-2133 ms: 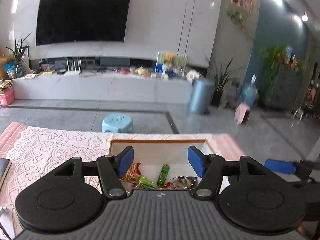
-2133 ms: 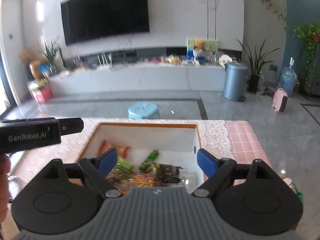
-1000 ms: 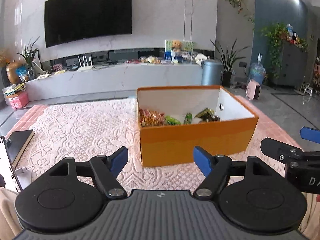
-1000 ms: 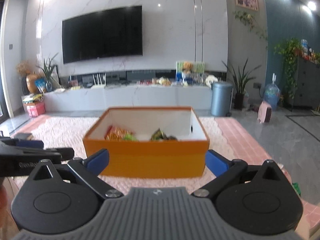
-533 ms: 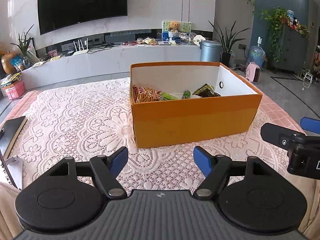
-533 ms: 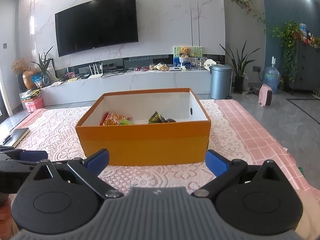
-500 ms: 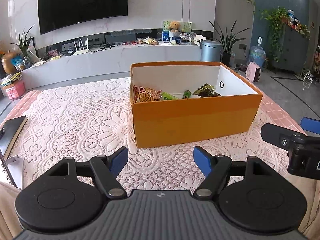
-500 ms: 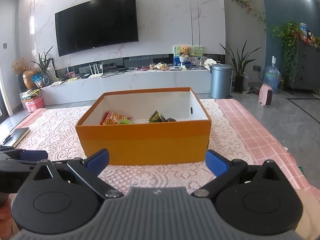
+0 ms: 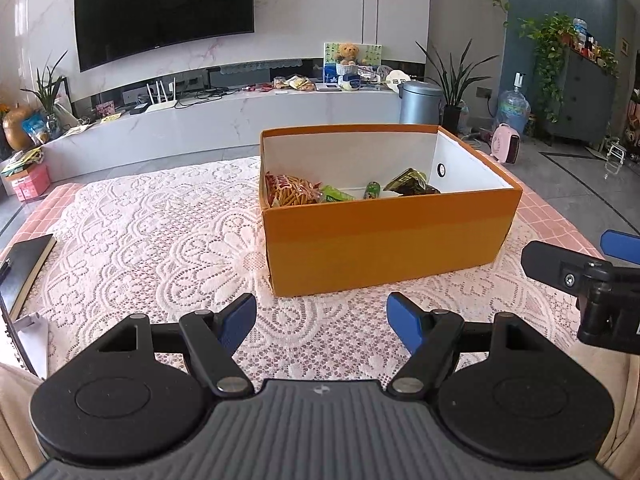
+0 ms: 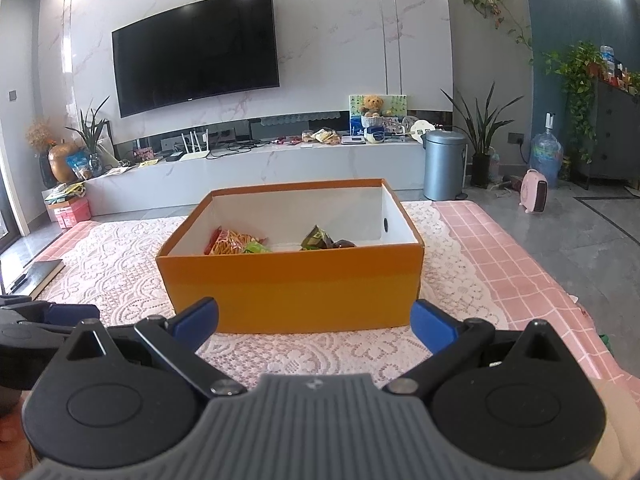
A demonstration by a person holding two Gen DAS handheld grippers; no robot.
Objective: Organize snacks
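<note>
Leftmost, at about nine o'clock in the left wrist view, a dark notebook (image 9: 25,264) lies on the white lace tablecloth (image 9: 152,240) that covers the pink checked table (image 10: 516,264). Closer in, the left gripper (image 9: 321,320) hovers over the lace with its blue-padded fingers (image 9: 236,322) spread wide and nothing between them. Ahead at twelve o'clock sits the orange cardboard box (image 9: 384,240), open-topped and white inside, holding the snacks: a red packet of crunchy sticks (image 9: 290,194) at its left end, a small green packet (image 9: 336,194) beside it, and a dark green-and-gold packet (image 9: 410,184) toward the right. At three o'clock, the right gripper (image 10: 314,320) is likewise parted and empty, well short of the box.
</note>
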